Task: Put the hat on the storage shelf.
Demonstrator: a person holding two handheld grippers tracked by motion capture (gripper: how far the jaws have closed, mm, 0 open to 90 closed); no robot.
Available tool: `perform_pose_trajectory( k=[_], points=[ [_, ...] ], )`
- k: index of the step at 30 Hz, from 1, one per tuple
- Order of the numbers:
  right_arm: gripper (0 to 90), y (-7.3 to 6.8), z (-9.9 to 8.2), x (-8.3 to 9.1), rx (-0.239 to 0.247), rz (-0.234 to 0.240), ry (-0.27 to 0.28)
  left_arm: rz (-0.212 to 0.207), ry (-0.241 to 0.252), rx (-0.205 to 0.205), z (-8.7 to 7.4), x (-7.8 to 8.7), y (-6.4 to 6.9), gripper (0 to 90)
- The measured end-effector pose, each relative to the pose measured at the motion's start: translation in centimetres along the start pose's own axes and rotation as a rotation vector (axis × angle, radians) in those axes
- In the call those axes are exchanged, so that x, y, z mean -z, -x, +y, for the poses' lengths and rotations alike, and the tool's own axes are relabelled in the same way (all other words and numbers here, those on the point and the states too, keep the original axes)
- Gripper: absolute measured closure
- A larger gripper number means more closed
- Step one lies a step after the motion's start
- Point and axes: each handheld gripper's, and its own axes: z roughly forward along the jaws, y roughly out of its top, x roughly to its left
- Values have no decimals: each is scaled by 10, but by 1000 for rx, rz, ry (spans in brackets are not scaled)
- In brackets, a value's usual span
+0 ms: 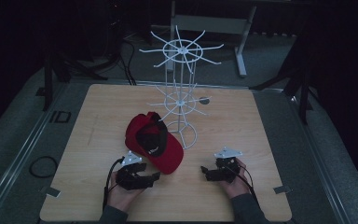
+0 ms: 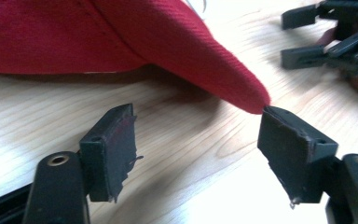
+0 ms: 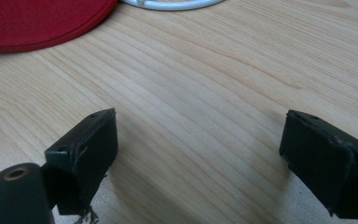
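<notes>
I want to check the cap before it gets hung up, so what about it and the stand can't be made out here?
- red cap: lettering on its black inner part, too small and dim in the high view.
- Cap crown: cut off by the top edge in the left gripper view.
- white wire stand: only a base arc inside the right gripper view's top edge.

The room was dim, its far side nearly black. A light wooden tabletop [image 1: 242,140] with rounded corners stood on grey carpet [image 1: 14,135]. Beyond its far edge stood a pale desk frame [image 1: 242,46] on thin legs, with dark cables [image 1: 121,60] trailing over the floor beside it. A coiled black cable [image 1: 42,166] lay on the carpet off the left edge. Dark tripod legs [image 1: 51,79] rose at both far corners. Small tape tabs [image 1: 282,190] marked the near corners.
</notes>
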Motion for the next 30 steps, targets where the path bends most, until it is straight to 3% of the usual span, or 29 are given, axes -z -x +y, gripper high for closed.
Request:
perform_pose_trajectory(
  k=[5, 8, 10, 11, 14, 19, 24, 25, 30],
  points=[
    [112, 0, 0, 0, 0, 0, 0, -30, -21, 20, 2, -13, 6, 256],
    [112, 0, 0, 0, 0, 0, 0, -26, -39, 31, 3, -23, 8, 268],
    [112, 0, 0, 0, 0, 0, 0, -28, -41, 42, 3, -25, 8, 345],
    [112, 0, 0, 0, -1, 0, 1, -59, -34, 70, 3, -26, 5, 405],
    [112, 0, 0, 0, 0, 0, 1, -69, -13, 84, 3, -24, 3, 537],
    [112, 0, 0, 0, 0, 0, 0, -32, 4, 84, 3, -11, -5, 623],
    [112, 0, 0, 0, 0, 0, 0, 26, 27, 120, 2, 1, -17, 698],
    [112, 0, 0, 0, 0, 0, 0, 31, 28, 146, 4, 3, -23, 700],
    [112, 0, 0, 0, 0, 0, 0, 42, 20, 145, 12, -4, -23, 587]
  ],
)
